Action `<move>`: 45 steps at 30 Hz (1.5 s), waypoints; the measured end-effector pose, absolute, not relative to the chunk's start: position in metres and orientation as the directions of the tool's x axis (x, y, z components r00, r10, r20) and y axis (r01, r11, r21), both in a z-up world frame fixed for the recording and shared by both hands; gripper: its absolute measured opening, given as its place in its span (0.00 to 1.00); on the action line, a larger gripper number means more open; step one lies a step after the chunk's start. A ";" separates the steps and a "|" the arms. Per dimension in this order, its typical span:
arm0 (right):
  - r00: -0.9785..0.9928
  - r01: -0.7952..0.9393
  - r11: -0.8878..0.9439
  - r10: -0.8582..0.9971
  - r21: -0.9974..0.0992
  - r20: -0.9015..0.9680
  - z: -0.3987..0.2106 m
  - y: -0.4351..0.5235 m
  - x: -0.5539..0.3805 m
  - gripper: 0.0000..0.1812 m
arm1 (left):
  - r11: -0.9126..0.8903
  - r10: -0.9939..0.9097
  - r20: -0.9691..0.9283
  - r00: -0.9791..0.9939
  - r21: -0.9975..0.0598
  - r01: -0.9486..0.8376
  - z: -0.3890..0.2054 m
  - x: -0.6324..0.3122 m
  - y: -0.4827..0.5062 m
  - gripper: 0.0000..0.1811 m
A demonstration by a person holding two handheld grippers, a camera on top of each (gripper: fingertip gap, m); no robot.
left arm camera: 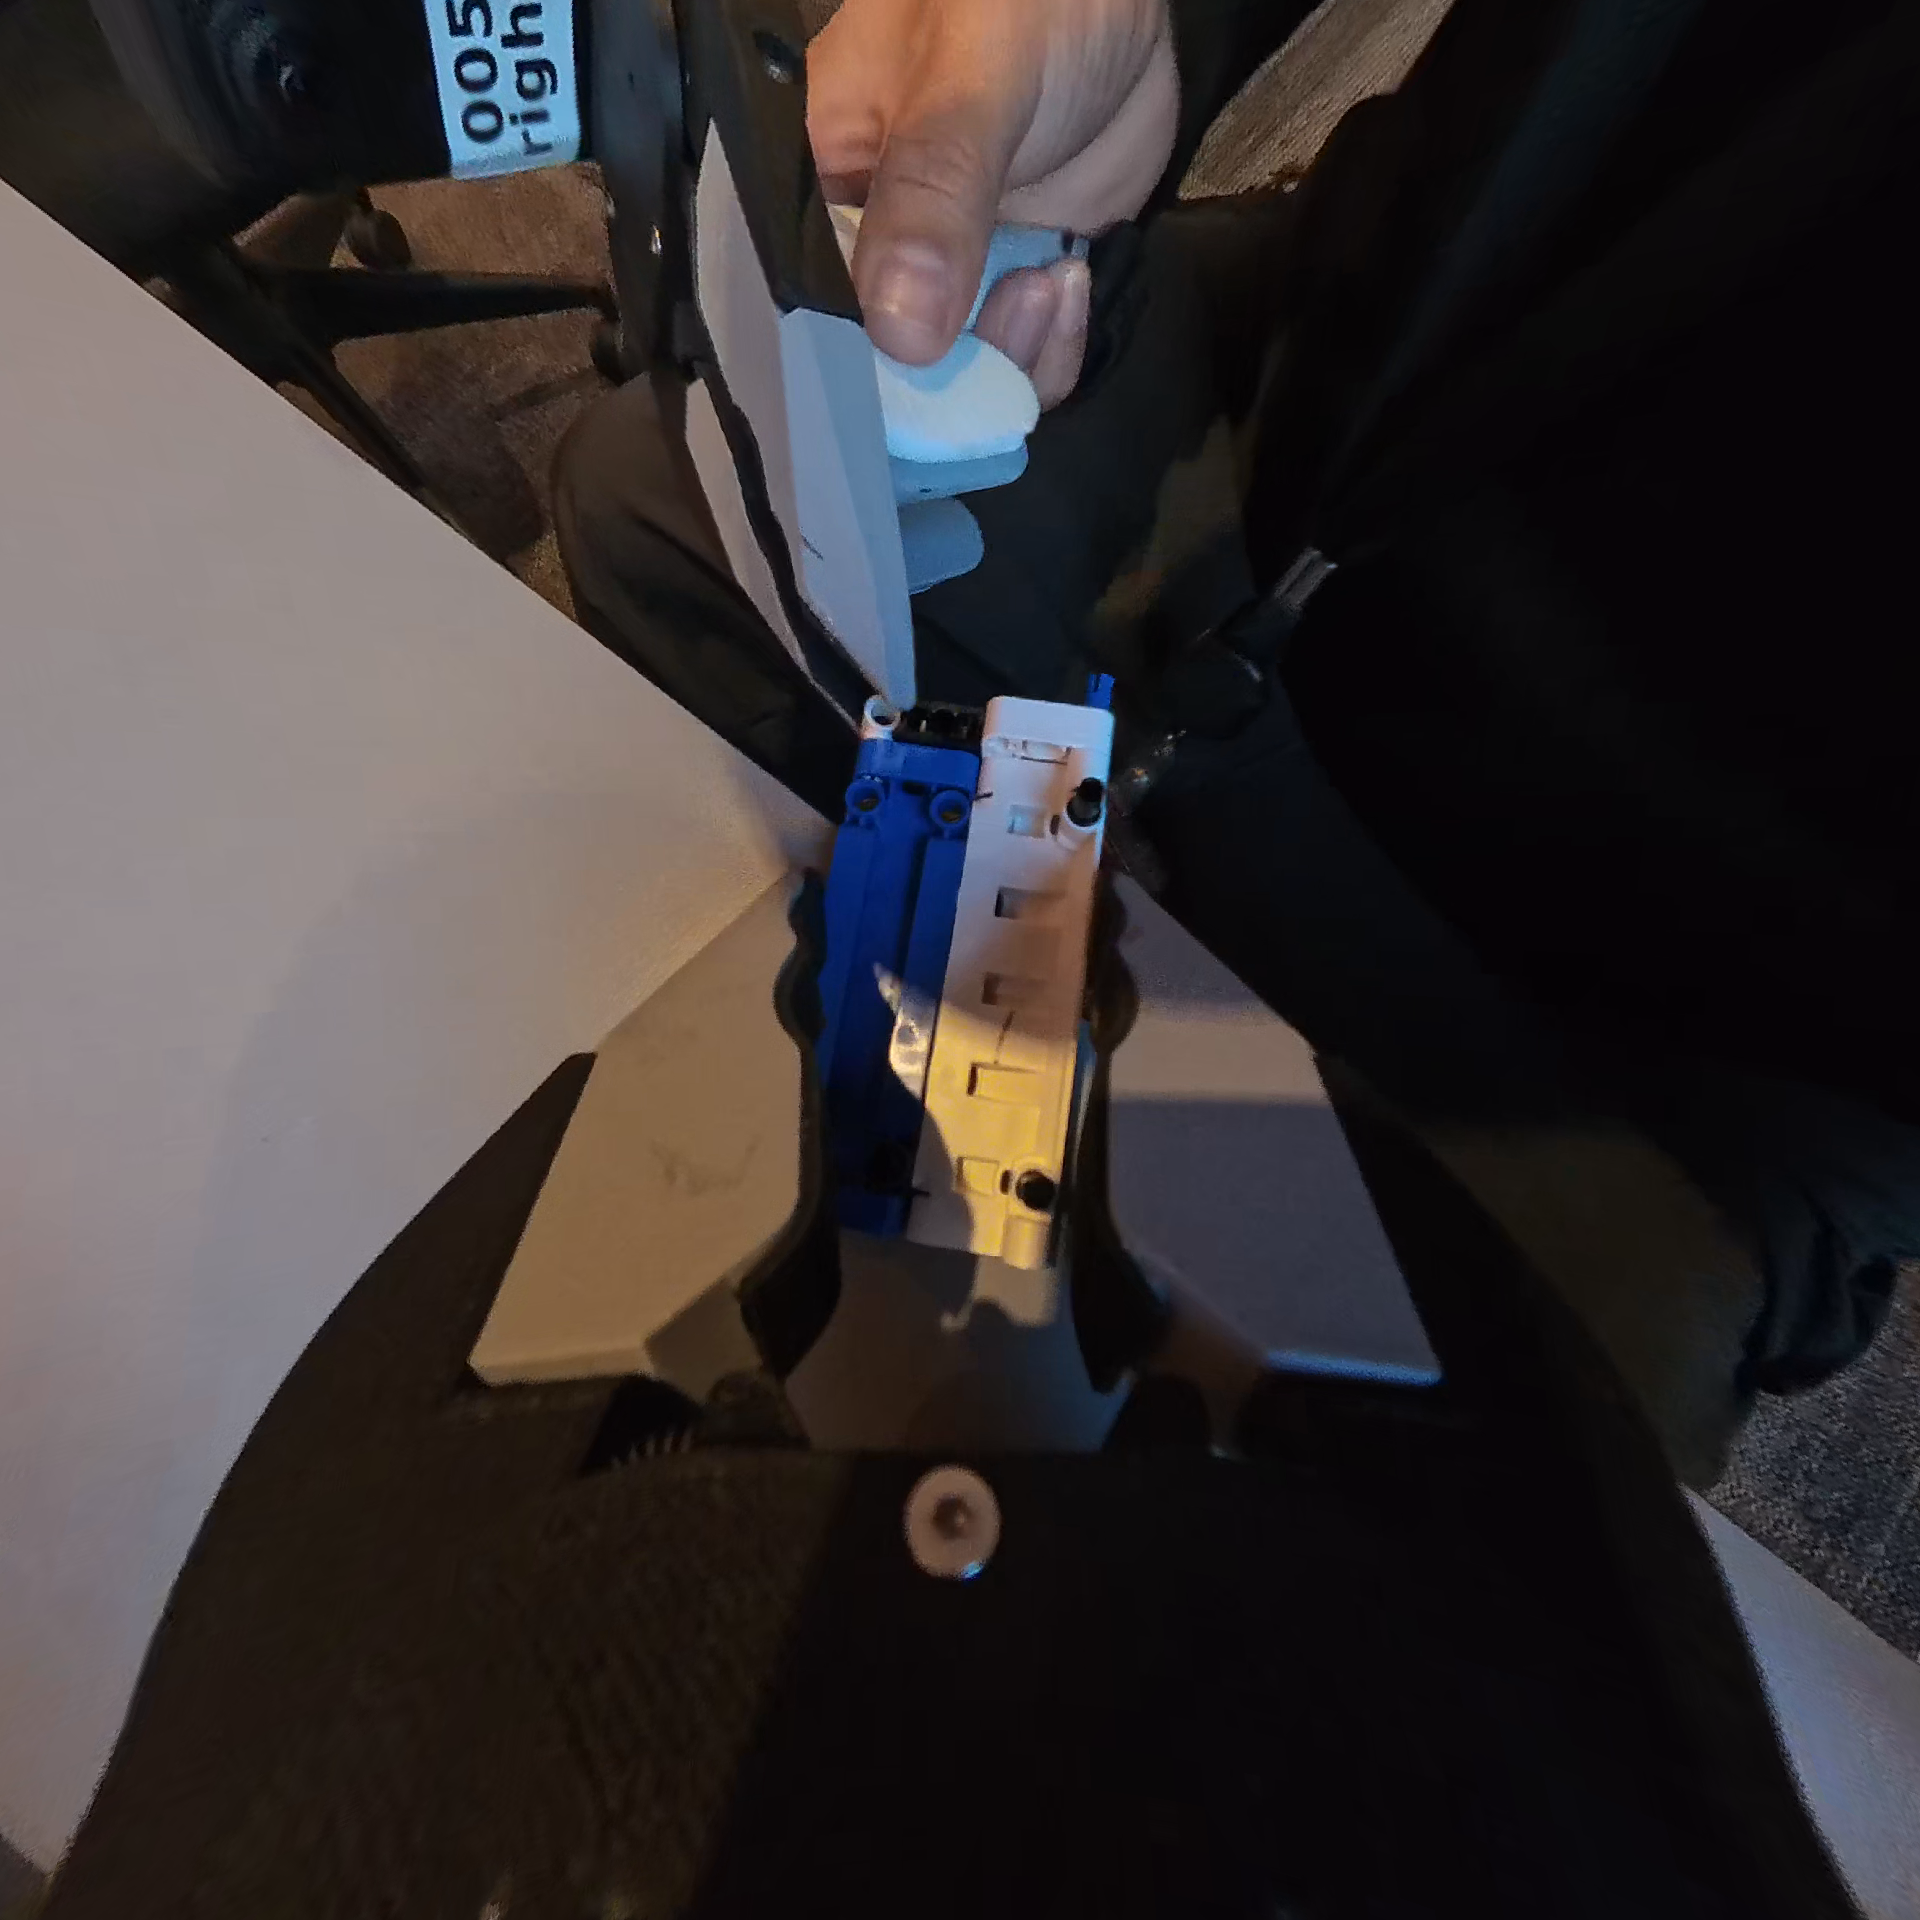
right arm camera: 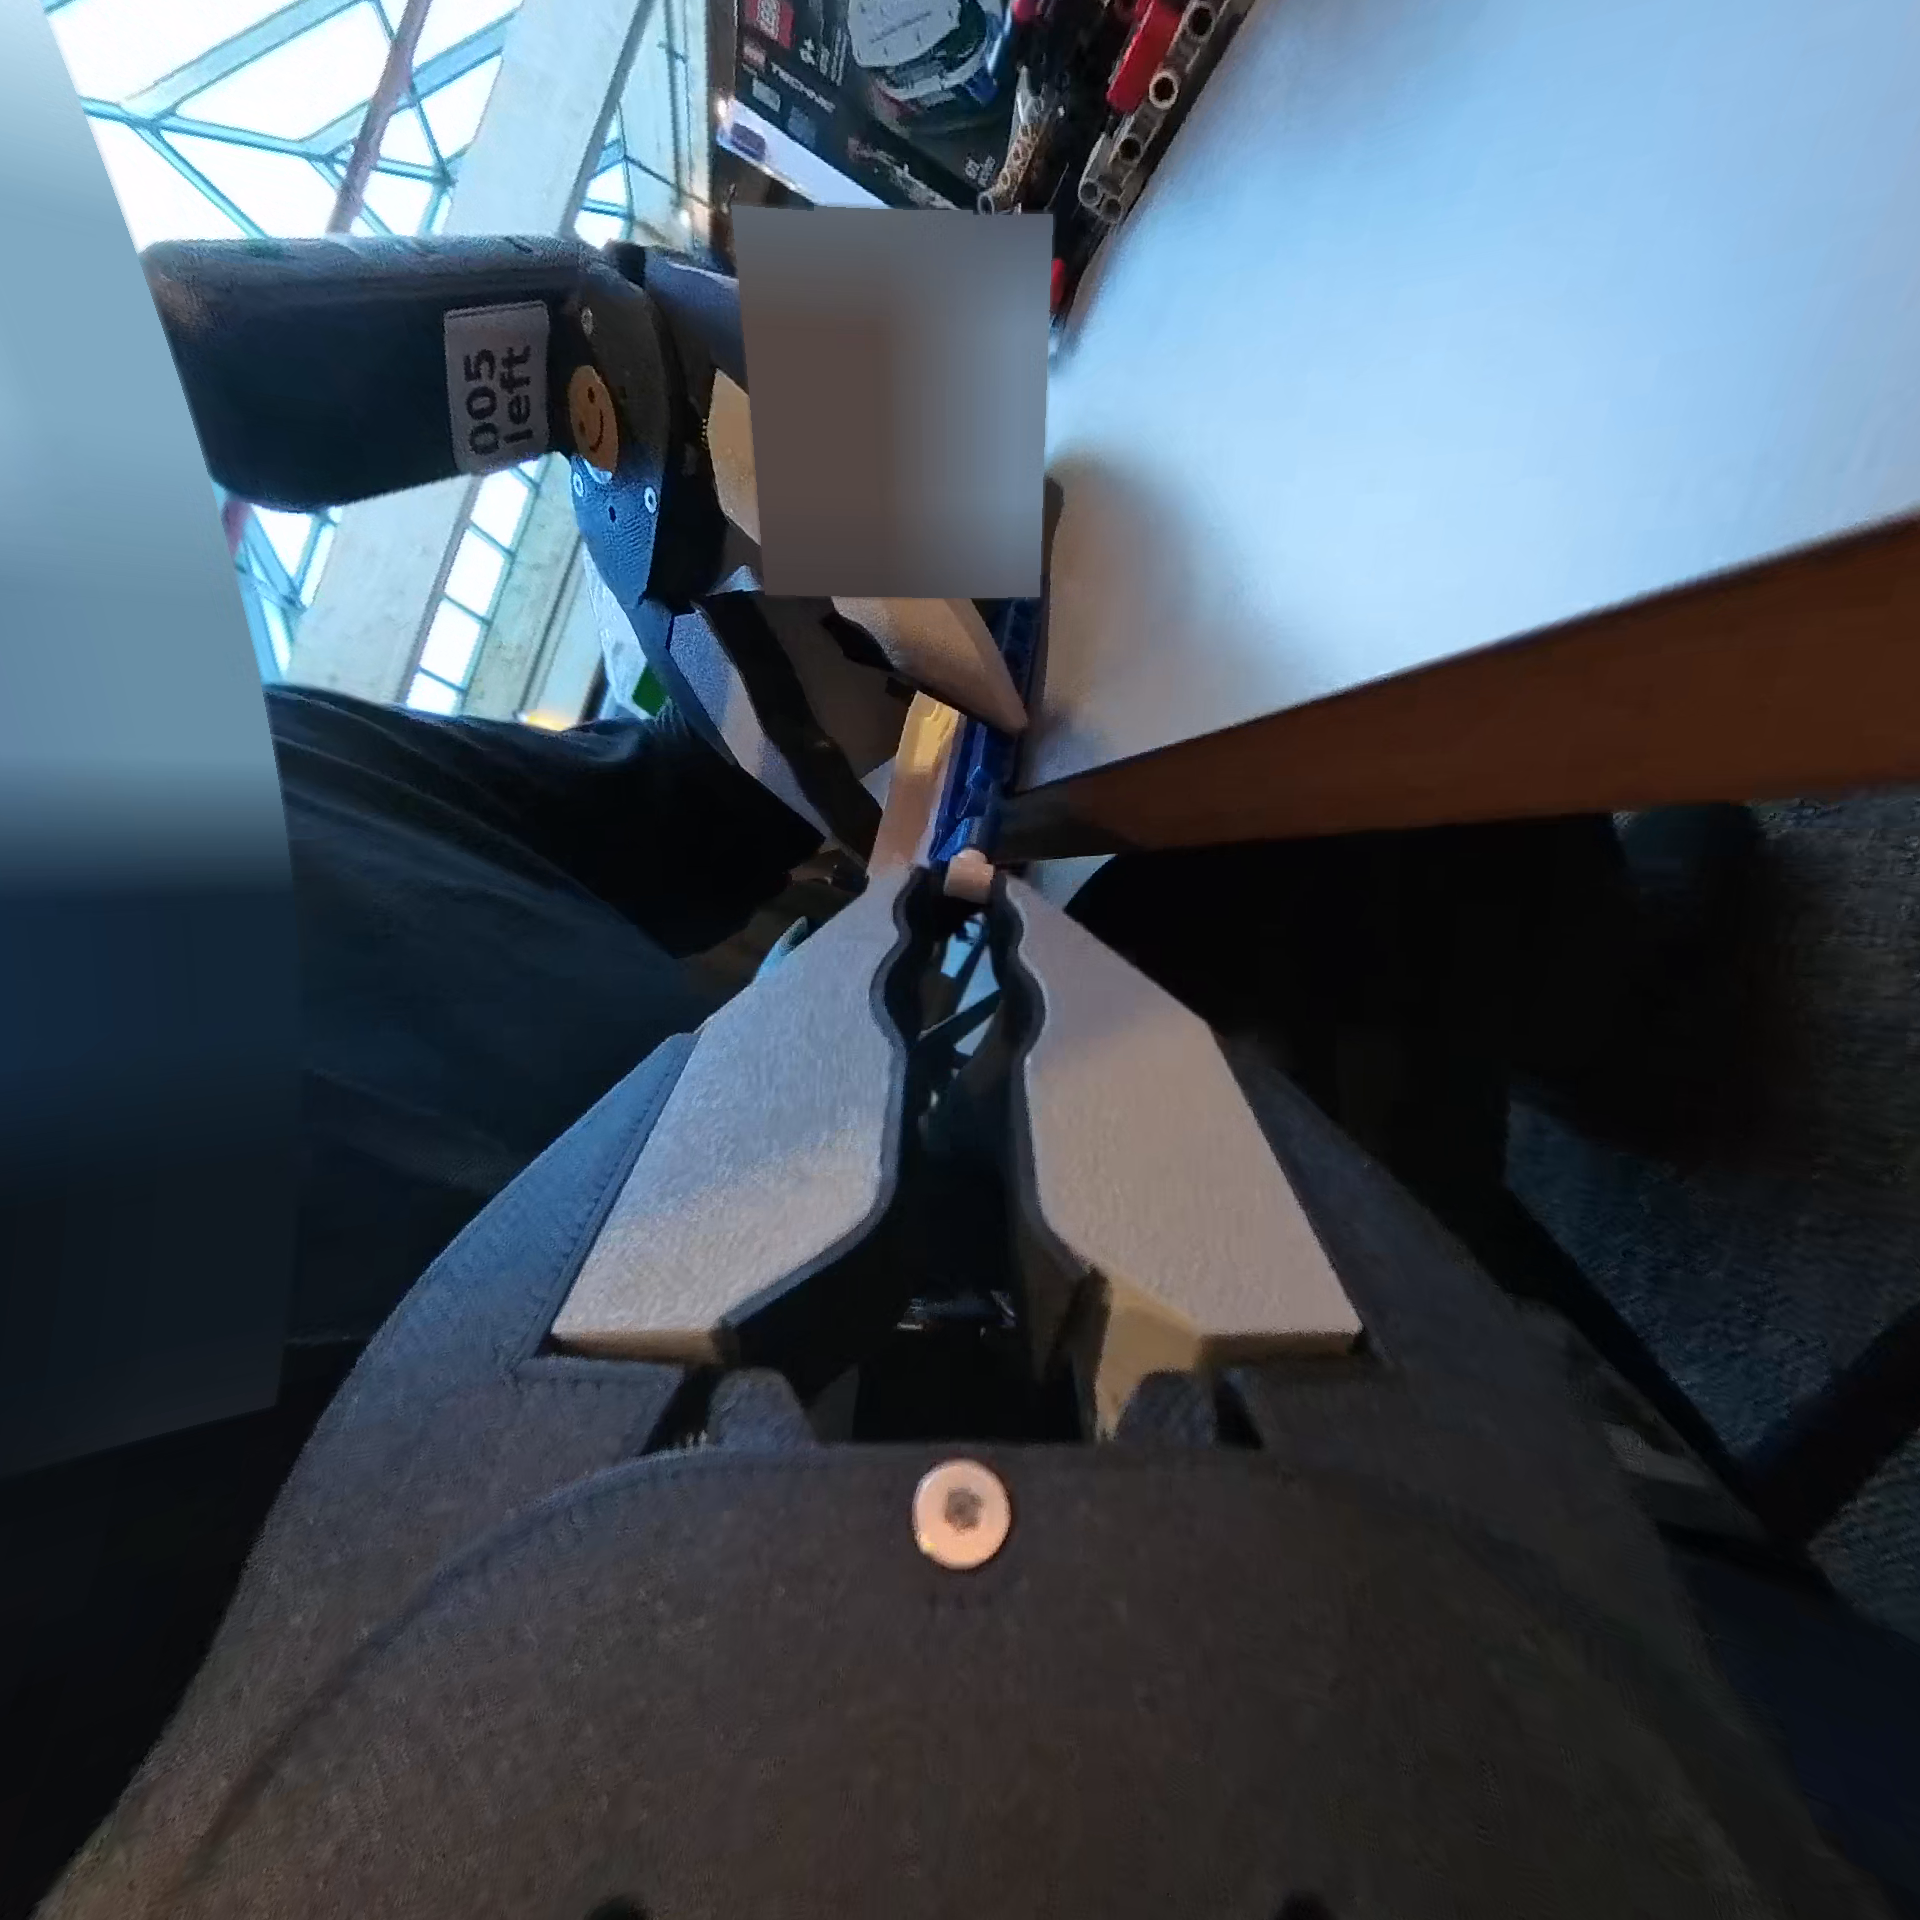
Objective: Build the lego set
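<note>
My left gripper (left arm camera: 956,914) is shut on a long blue and white Lego assembly (left arm camera: 1023,997), held off the table's corner with its length along the fingers. Black pins show on its white side. My right gripper (right arm camera: 961,881) is nearly closed on a small pale piece (right arm camera: 971,871) and holds it against the far end of the assembly (right arm camera: 971,779). In the left wrist view the right gripper (left arm camera: 891,681) comes down from above, its tips touching the assembly's end by a small pale piece (left arm camera: 881,715). The left gripper (right arm camera: 940,779) shows in the right wrist view.
The white table (left arm camera: 260,727) lies to the left; in the right wrist view its top (right arm camera: 1455,364) and brown edge run right. Loose Lego parts (right arm camera: 1132,94) and a box (right arm camera: 862,73) sit at its far end. A hand (left arm camera: 966,156) grips the right tool. Carpet lies below. Both grippers' tips are close together, under 4 cm apart.
</note>
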State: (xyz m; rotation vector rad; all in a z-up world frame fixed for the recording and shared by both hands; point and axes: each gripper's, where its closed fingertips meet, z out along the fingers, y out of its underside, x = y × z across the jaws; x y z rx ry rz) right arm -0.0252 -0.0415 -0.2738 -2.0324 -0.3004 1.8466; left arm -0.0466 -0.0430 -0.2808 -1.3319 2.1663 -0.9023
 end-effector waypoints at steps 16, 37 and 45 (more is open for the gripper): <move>0.007 -0.200 -0.970 0.138 -0.137 -0.990 -0.276 -0.030 -0.027 0.03 | 0.330 -0.901 -0.040 -0.431 -0.708 -0.624 -0.282 -0.047 -0.037 0.27; 0.297 -0.117 -0.694 0.658 -0.710 -0.692 -0.212 -0.030 -0.011 0.05 | 0.104 -0.989 0.003 -0.147 -0.692 -0.714 -0.281 -0.081 -0.032 0.29; 0.249 -0.085 -0.643 0.726 -0.761 -0.641 -0.191 -0.034 -0.035 0.02 | -0.015 -1.000 0.026 -0.006 -0.725 -0.689 -0.280 -0.114 -0.044 0.31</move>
